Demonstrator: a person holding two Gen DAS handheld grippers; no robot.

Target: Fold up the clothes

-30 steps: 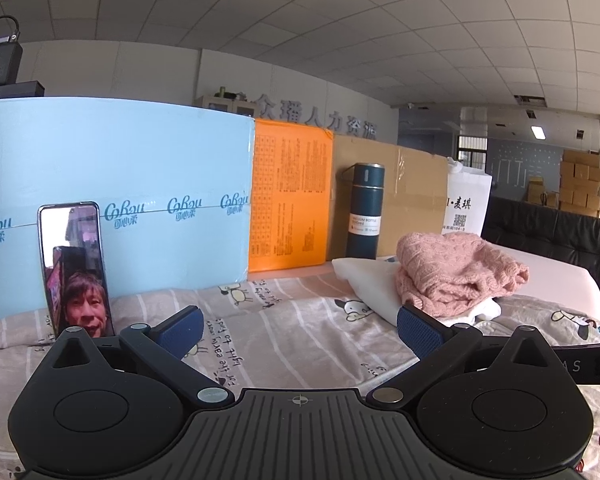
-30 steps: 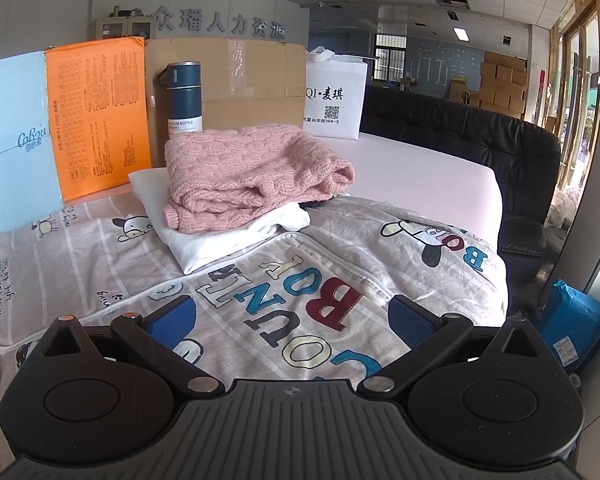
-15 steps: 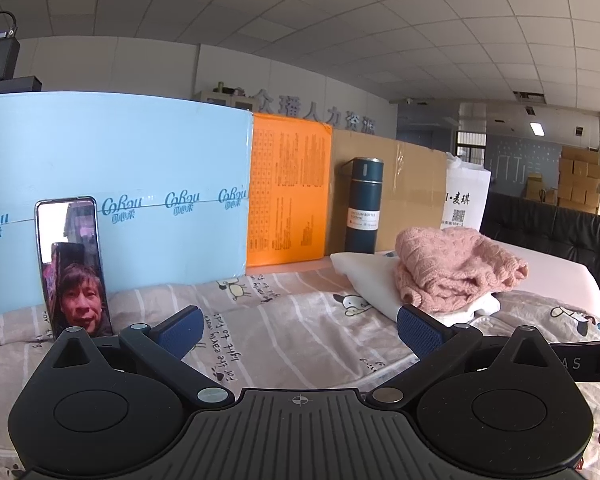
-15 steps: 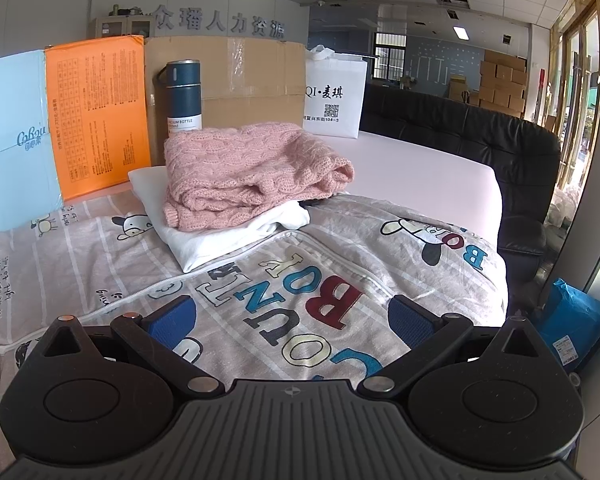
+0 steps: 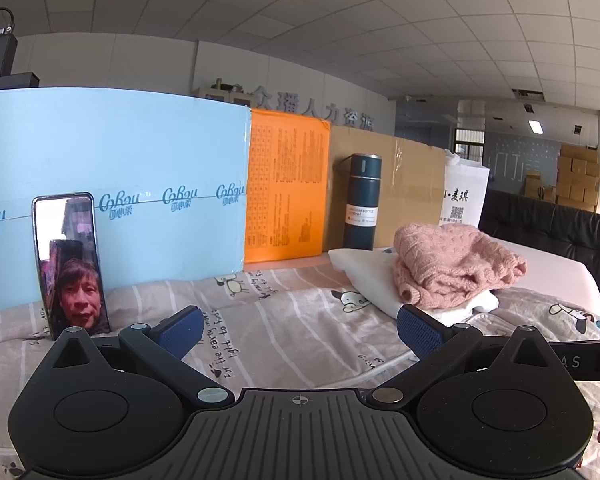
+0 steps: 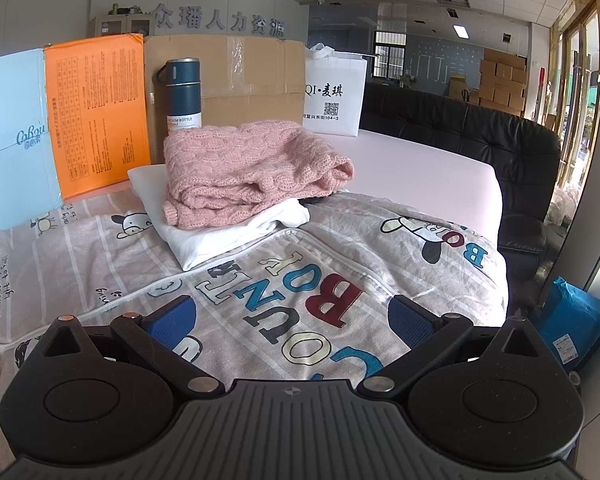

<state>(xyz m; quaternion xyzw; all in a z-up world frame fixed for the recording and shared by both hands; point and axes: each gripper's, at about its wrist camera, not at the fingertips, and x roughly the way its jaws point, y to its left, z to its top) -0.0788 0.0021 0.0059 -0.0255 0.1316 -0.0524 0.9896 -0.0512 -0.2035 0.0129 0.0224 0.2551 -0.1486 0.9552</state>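
Observation:
A folded pink knit sweater lies on a folded white garment at the back of the bed; both also show in the left wrist view, the sweater on the white garment. They rest on a grey cartoon-print cover spread over the bed. My left gripper is open and empty above the cover. My right gripper is open and empty above the printed letters, in front of the pile.
A phone leans on a light blue board. An orange board, a cardboard box, a dark blue bottle and a white bag line the back. A black sofa stands right.
The left gripper's view has tilted up a little, so the bed and pile sit lower in it. The right gripper has not moved. Both stay open.

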